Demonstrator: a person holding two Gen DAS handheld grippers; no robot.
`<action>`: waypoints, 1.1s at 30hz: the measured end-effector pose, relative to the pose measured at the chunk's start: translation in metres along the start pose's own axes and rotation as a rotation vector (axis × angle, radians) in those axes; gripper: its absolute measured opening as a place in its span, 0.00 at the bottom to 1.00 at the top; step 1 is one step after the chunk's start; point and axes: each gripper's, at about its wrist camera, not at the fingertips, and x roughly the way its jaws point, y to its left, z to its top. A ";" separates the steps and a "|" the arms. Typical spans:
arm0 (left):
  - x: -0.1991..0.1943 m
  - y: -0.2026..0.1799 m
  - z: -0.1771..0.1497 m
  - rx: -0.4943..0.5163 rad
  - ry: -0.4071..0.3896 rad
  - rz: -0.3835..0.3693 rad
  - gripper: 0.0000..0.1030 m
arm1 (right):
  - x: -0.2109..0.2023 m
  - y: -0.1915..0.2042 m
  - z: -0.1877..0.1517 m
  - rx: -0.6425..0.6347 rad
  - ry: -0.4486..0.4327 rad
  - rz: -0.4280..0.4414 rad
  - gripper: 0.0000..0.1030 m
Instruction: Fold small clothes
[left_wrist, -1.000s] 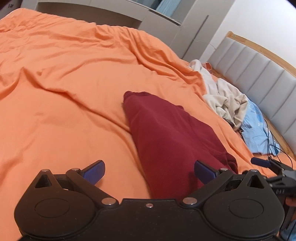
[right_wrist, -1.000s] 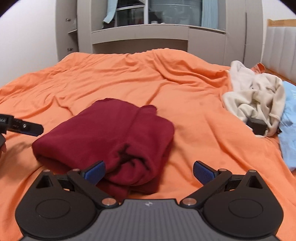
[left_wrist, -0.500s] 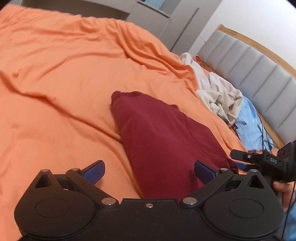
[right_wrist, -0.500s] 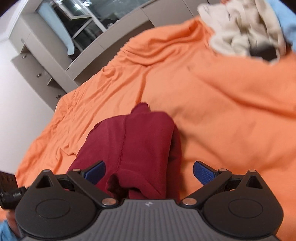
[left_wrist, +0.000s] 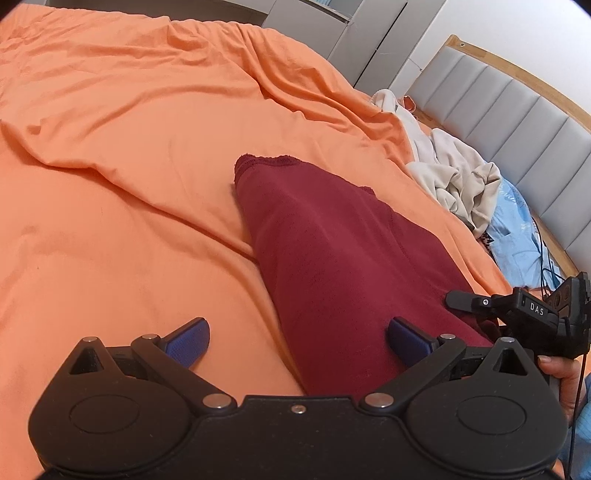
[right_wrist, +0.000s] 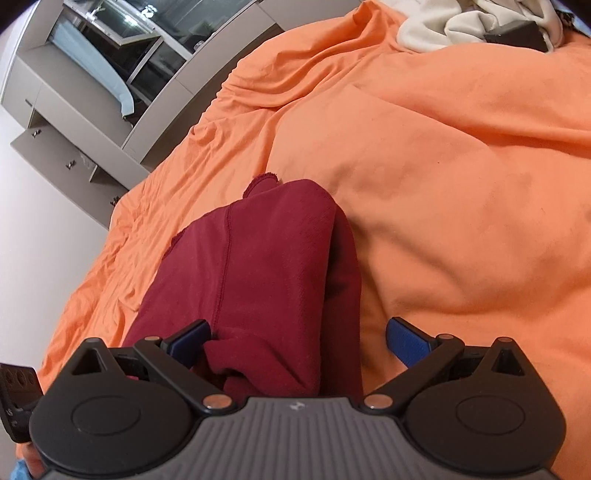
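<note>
Since a second ago the right gripper (right_wrist: 298, 334) has tipped down and rolled — its view went from level across the bed to steep and tilted, with the near end of the folded maroon garment (right_wrist: 258, 280) now filling the space between its fingers. The left gripper (left_wrist: 298, 338) has shifted a little; the garment sits lower and larger in its view than before.

Both tools are spread wide, holding nothing. Left gripper: blue pads (left_wrist: 188, 341) far apart, left pad over bare orange bedsheet (left_wrist: 129, 166), right pad over the garment's near edge; can't tell if it touches the cloth. Right gripper: left blue pad (right_wrist: 190, 341) right at the garment's bunched near end, right pad over the sheet just beside the garment.

The garment lies folded on the sheet, long and narrow, running away from both cameras; a stitched seam shows along its top in the right wrist view, hem at the far end.

In the left wrist view the right gripper's black body (left_wrist: 535, 314) shows at the right edge, with a bit of the hand (left_wrist: 561, 373) holding it. Further back near the grey padded headboard (left_wrist: 517, 99): a crumpled cream garment (left_wrist: 454, 177) and a light blue cloth (left_wrist: 517, 229). Grey cabinets (right_wrist: 74, 110) stand beyond the bed in the right wrist view.
</note>
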 end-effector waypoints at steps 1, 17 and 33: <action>0.001 0.000 -0.001 -0.002 0.000 0.000 1.00 | 0.000 -0.001 0.000 0.003 0.000 0.000 1.00; 0.006 0.010 -0.004 -0.042 0.016 -0.039 1.00 | -0.007 -0.011 -0.002 0.167 -0.030 0.028 1.00; 0.011 0.013 -0.001 -0.063 0.032 -0.051 1.00 | -0.001 0.012 -0.009 0.186 -0.092 -0.076 0.49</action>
